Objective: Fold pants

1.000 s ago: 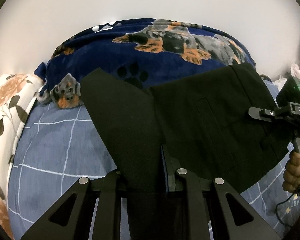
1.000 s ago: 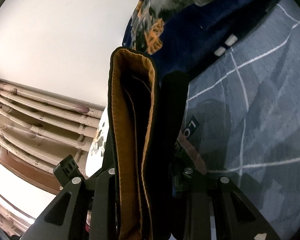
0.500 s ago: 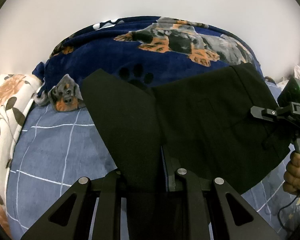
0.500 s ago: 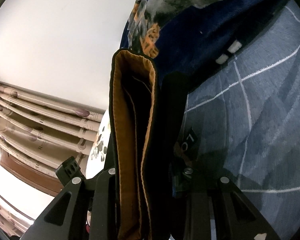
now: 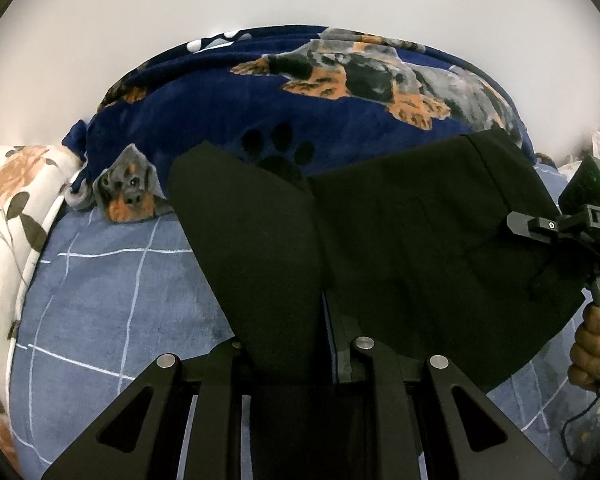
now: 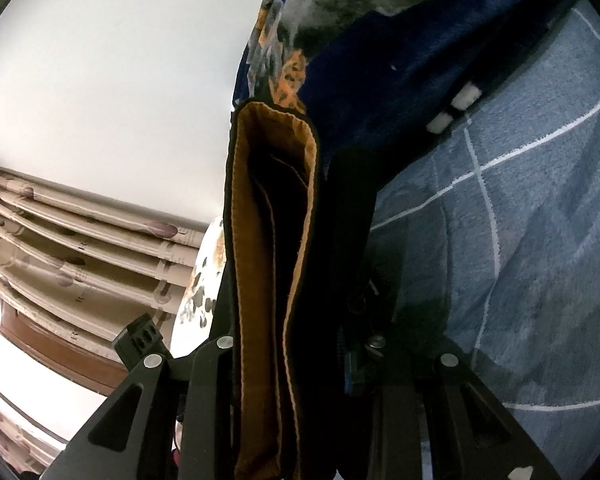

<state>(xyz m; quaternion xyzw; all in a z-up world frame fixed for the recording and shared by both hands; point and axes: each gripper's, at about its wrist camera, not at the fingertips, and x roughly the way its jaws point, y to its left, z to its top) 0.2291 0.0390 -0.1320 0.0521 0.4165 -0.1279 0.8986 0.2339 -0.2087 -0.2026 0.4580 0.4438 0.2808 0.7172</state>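
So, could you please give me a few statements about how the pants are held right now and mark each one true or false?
1. The left hand-held gripper is shut on the black pants. True.
2. The right hand-held gripper is open. False: it clamps the pants' orange-lined edge.
3. The pants lie over a blue checked sheet. True.
4. The dog-print blanket covers the pants. False: it lies behind them.

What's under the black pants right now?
Beneath the pants lies the blue grid-check bedsheet, and behind their upper edge the navy dog-print blanket. Both grippers, left and right, clamp fabric; whatever is directly underneath is covered.
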